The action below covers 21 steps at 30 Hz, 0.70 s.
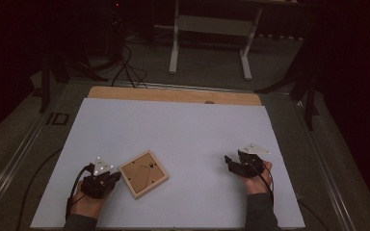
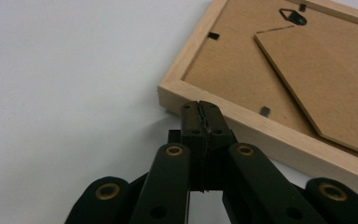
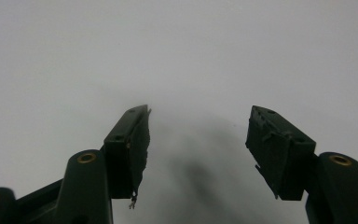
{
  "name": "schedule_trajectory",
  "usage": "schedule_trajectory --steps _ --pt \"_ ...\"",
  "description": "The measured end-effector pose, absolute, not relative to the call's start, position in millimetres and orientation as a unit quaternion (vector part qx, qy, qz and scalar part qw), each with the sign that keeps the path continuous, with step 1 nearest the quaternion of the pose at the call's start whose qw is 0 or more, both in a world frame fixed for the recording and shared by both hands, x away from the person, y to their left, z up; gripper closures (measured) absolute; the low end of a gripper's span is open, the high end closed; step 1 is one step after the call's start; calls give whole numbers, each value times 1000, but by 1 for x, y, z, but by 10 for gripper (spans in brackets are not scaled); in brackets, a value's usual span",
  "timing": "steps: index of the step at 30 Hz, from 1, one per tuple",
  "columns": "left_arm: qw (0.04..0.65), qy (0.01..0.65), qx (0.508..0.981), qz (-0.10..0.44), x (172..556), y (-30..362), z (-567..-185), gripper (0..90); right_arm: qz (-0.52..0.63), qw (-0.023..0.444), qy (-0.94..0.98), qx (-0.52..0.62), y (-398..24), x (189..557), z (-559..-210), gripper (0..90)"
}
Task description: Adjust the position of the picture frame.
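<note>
A small wooden picture frame (image 1: pixel 143 173) lies face down on the white table (image 1: pixel 183 130), its brown backing board and hanger showing. My left gripper (image 1: pixel 113 177) is shut, its jaws pressed together with nothing between them. In the left gripper view its tips (image 2: pixel 200 108) sit right at the frame's (image 2: pixel 279 70) near wooden edge; whether they touch it I cannot tell. My right gripper (image 1: pixel 229 160) rests at the table's right side, well apart from the frame. Its jaws stand open over bare white surface, with nothing between the fingers (image 3: pixel 133 140) in the right gripper view.
The white sheet covers a wooden board (image 1: pixel 173 94) whose far strip shows. Beyond the table stand a white desk frame (image 1: pixel 212 29) and dark cables (image 1: pixel 125 67) on the floor. A hand holds each gripper at the near edge.
</note>
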<state>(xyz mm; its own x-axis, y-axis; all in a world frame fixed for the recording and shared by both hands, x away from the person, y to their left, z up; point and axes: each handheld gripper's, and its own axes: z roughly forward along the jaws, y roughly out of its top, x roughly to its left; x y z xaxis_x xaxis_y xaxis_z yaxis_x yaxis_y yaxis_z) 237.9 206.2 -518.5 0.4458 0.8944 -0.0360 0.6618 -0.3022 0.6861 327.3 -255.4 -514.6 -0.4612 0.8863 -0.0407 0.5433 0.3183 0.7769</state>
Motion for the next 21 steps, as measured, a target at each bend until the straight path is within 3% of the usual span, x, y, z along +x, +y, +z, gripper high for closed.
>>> schedule_trajectory --steps 21 --pt "321 467 810 152 241 178 -525 895 362 237 778 455 -253 326 -514 387"
